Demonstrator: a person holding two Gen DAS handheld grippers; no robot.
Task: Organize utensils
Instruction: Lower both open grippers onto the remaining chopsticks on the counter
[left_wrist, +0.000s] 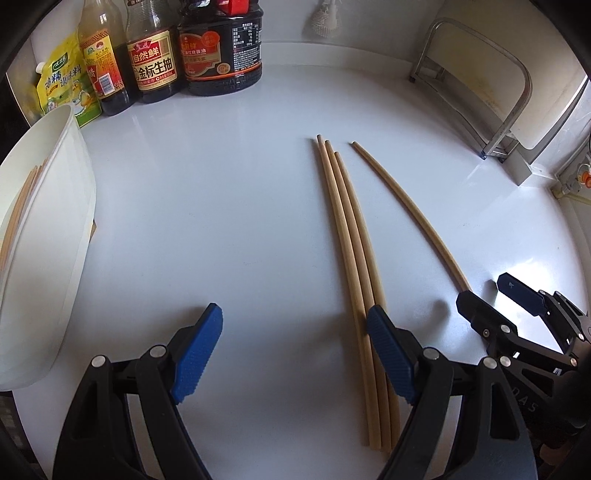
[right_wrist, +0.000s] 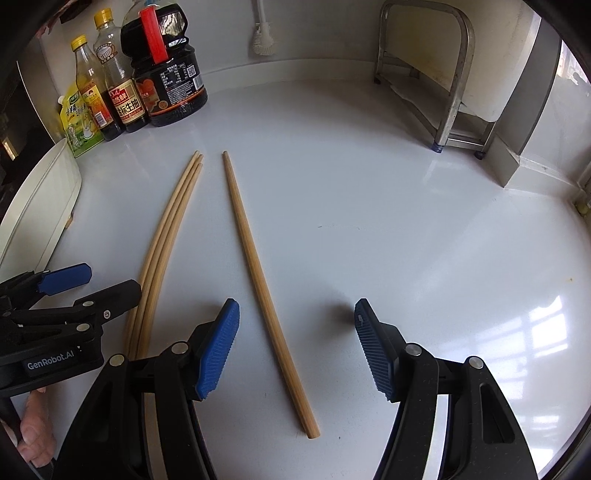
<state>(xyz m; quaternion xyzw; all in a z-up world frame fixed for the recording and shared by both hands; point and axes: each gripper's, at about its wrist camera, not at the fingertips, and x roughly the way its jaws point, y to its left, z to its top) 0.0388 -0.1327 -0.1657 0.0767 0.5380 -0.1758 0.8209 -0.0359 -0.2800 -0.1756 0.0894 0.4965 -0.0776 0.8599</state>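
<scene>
Three wooden chopsticks (left_wrist: 347, 240) lie side by side on the white counter (left_wrist: 221, 221), and a single chopstick (left_wrist: 406, 210) lies apart to their right. My left gripper (left_wrist: 295, 321) is open just above the counter. The trio runs along the inner side of its right finger, which covers part of it. In the right wrist view my right gripper (right_wrist: 295, 314) is open and straddles the single chopstick (right_wrist: 258, 277) without touching it. The trio (right_wrist: 162, 240) lies to its left. A white container (left_wrist: 55, 221) at the left holds more chopsticks (left_wrist: 18, 210).
Sauce bottles (left_wrist: 155, 62) and a yellow pouch (left_wrist: 62, 85) stand at the back left. A metal rack (right_wrist: 443, 74) stands at the back right and a brush (right_wrist: 262, 37) hangs on the wall. The two grippers are side by side, the left gripper (right_wrist: 110, 279) held by a hand (right_wrist: 33, 424).
</scene>
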